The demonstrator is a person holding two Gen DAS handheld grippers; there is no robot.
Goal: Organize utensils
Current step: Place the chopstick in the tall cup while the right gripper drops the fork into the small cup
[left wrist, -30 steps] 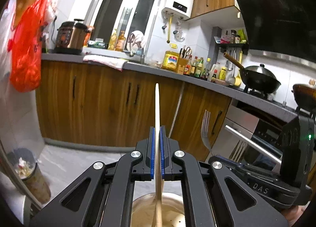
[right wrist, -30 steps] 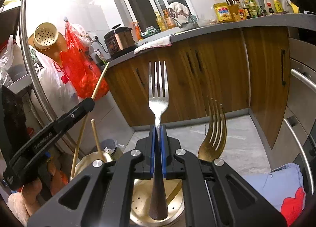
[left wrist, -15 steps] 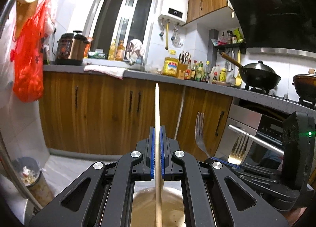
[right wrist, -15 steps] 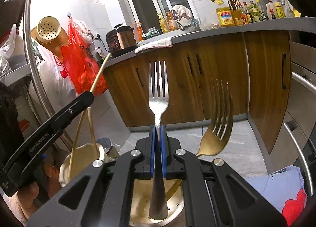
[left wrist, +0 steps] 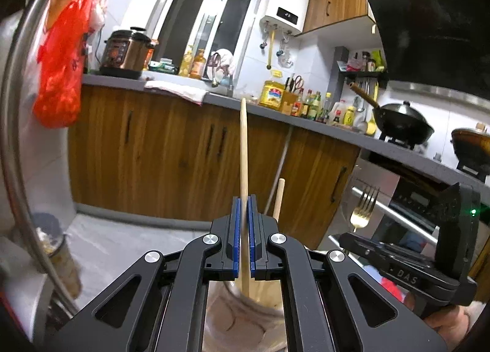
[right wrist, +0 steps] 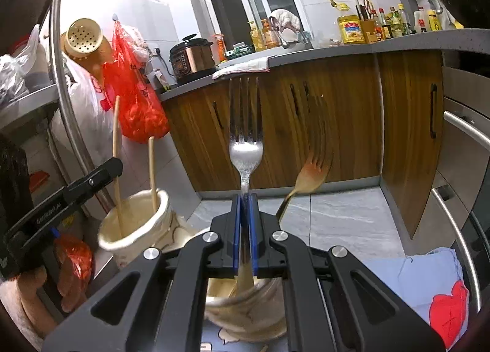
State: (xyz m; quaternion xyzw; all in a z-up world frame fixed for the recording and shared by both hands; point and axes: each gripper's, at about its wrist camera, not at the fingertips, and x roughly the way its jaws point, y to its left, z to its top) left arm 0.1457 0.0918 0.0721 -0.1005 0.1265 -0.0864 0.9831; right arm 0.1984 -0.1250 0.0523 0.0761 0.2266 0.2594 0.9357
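Two grippers: my left gripper point(left wrist: 244, 229) clamps a wooden chopstick point(left wrist: 243, 149) above the cream cup point(right wrist: 134, 223); right of that cup, my right gripper point(right wrist: 245, 229) clamps a silver fork point(right wrist: 246, 131).

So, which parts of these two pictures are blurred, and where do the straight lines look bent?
Left wrist view: the cup below the fingers is smeared, the chopstick fairly sharp; the metal rail at left bows from fisheye. Right wrist view: the gold fork and the lower cup are motion-blurred, the silver fork is sharp; the counter edge curves.
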